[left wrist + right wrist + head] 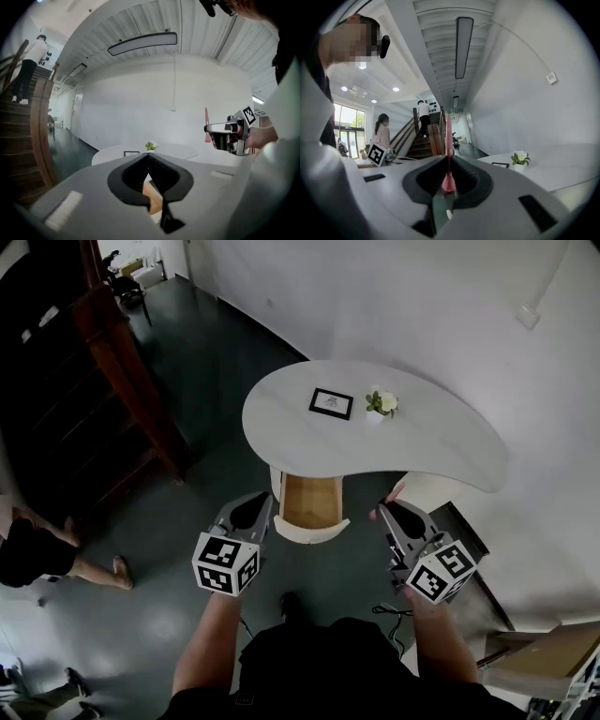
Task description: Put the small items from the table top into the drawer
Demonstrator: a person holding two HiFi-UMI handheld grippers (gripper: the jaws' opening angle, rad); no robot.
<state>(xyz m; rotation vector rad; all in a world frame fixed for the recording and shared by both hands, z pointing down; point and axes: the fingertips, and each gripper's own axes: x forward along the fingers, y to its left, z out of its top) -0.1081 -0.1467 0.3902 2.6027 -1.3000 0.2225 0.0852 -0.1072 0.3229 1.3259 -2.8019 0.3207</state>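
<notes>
Slim pink stick [448,136] is clamped in right gripper [448,161] beside open wood-lined drawer [310,502], so lowering inside is judged next; left gripper [148,158] is closed, empty.

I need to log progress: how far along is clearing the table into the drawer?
Done: the drawer stands open. In hand: the right gripper is shut on a thin pink item; the left gripper is shut, empty. Remaining: the picture frame and small plant sit on the table.
</notes>
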